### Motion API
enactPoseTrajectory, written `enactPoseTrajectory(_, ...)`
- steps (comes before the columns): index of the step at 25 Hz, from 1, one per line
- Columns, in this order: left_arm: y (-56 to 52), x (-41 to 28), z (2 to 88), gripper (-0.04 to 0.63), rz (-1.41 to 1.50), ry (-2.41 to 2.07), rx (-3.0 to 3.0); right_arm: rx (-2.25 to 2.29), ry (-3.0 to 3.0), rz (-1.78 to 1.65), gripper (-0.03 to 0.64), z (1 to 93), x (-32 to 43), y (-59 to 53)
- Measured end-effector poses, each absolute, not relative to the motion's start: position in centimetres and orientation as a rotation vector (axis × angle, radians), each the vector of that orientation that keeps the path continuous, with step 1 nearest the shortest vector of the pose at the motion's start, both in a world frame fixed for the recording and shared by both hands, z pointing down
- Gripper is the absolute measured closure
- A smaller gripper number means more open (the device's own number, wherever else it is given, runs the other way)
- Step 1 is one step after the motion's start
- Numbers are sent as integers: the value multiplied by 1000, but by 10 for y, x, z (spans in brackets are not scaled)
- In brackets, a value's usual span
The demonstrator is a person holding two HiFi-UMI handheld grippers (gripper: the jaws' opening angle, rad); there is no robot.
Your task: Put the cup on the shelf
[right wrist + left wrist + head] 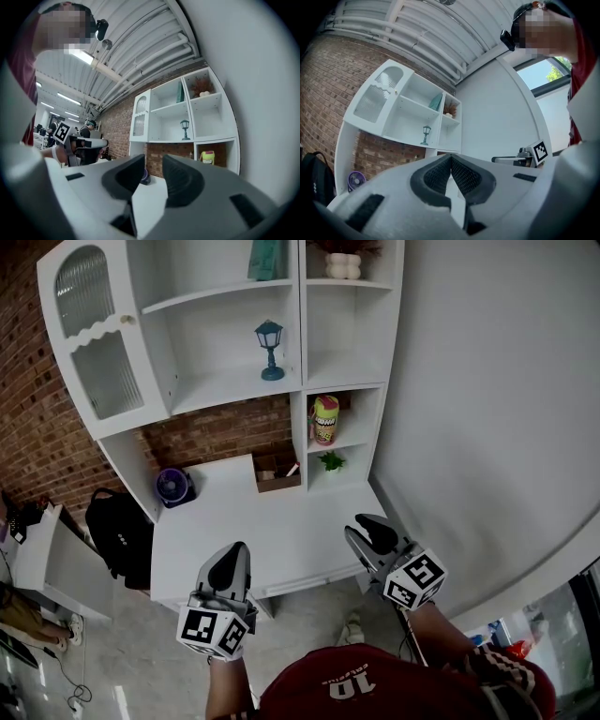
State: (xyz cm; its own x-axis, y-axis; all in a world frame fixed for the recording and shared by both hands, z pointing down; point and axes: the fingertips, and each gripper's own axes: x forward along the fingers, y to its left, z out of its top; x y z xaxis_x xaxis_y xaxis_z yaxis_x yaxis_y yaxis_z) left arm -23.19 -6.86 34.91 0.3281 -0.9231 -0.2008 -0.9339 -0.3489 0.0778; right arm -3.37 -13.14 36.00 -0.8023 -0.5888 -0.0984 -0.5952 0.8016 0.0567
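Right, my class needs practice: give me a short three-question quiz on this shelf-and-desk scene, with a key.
1. True or false: the blue lantern shares a compartment with the yellow cup.
2. What stands at the back left corner of the desk? A) purple fan B) kettle C) stack of plates
3. Which hand-held gripper has its jaws apart with nothing between them?
Key: 1 false; 2 A; 3 the right hand-held gripper. The left hand-held gripper has its jaws meeting at the tips.
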Motion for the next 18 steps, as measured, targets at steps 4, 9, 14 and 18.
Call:
enactPoseTrajectory(4,-70,-232,351,591,316,1755,-2516,-985,2889,97,523,361,-30,-135)
enactPoseTrajectory(9,-71,-231,349,591,321,1752,-2513,-989,2834,42,555,353,-25,-137)
enactPoseTrajectory(14,-67,-229,345,591,342,1748,-2523,-1008,2810,79,591,345,-24,-135)
enactPoseTrajectory(18,-65,-230,342,591,354,1748,-2523,-1014,2805,102,612,343,-25,-133)
